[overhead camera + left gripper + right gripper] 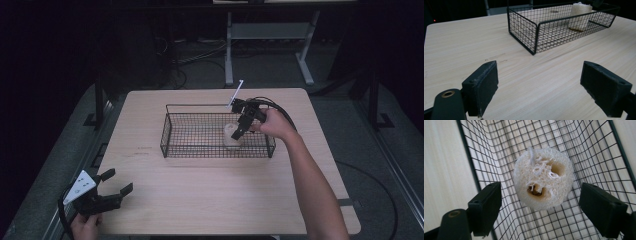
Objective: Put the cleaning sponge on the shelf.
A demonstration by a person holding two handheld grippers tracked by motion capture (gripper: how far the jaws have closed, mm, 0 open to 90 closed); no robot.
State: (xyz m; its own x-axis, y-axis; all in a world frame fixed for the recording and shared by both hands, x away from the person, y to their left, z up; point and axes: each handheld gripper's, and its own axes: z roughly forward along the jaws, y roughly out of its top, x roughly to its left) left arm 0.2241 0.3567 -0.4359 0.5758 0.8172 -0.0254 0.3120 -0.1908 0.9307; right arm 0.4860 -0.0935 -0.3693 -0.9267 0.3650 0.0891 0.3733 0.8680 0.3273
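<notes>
Loofah sponge standing upright at the right end of the wire basket on the bench, apparently just set down; right gripper fingers apart around it without pressing, left gripper idle at near left, fingers apart.

The right gripper hangs at the end of a long, outstretched right forearm, tilted so its jaws point down and toward the person's left. The right hand wraps its body from behind, with the cable looping off above the wrist. In the right gripper view the two black jaws stand well apart, their pads pressing on nothing.

The left gripper sits low and close to the person, held by the left hand just behind its body, the grey three-cornered plate on top. It lies nearly level, its jaws spread wide and pointing forward and to the right, with nothing between the pads.
</notes>
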